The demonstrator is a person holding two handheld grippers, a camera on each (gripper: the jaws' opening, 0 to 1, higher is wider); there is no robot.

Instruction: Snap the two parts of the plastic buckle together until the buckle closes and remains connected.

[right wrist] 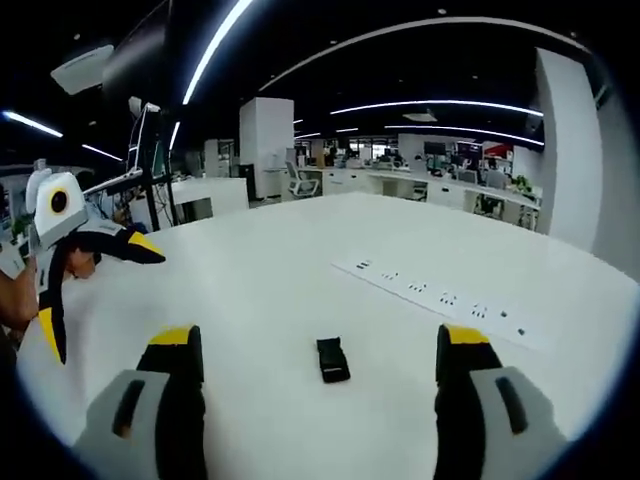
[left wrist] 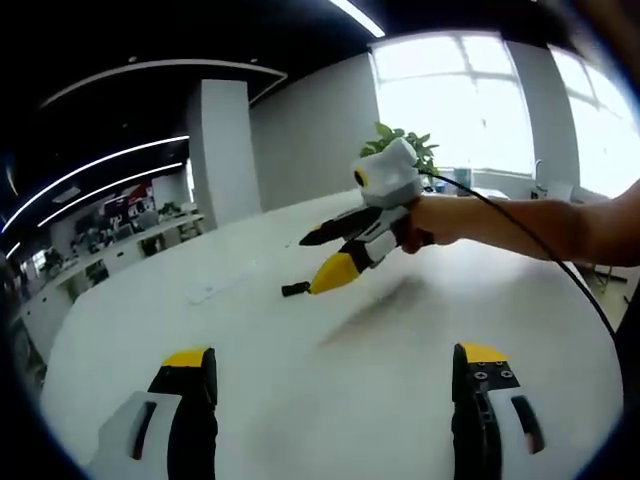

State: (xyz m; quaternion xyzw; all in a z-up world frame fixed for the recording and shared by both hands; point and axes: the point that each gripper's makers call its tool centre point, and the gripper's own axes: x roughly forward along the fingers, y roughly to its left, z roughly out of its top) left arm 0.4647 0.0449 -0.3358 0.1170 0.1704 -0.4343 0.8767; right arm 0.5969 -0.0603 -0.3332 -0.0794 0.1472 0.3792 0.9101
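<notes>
A small black plastic buckle (right wrist: 332, 360) lies flat on the white table (right wrist: 300, 250); it looks like one piece, and I cannot tell whether its parts are joined. My right gripper (right wrist: 320, 345) is open, its jaws standing wide on either side of the buckle and a little short of it. In the left gripper view the right gripper (left wrist: 308, 265) hovers low over the table, with the buckle (left wrist: 294, 290) just beside its lower yellow tip. My left gripper (left wrist: 335, 352) is open with nothing between its jaws. It also shows at the left as the left gripper (right wrist: 105, 305), jaws spread.
A recessed white socket strip (right wrist: 440, 295) runs across the table beyond the buckle. A potted plant (left wrist: 400, 140) stands at the table's far edge by bright windows. A person's forearm (left wrist: 520, 220) and black cable (left wrist: 560, 270) reach in from the right. Desks and chairs lie further back.
</notes>
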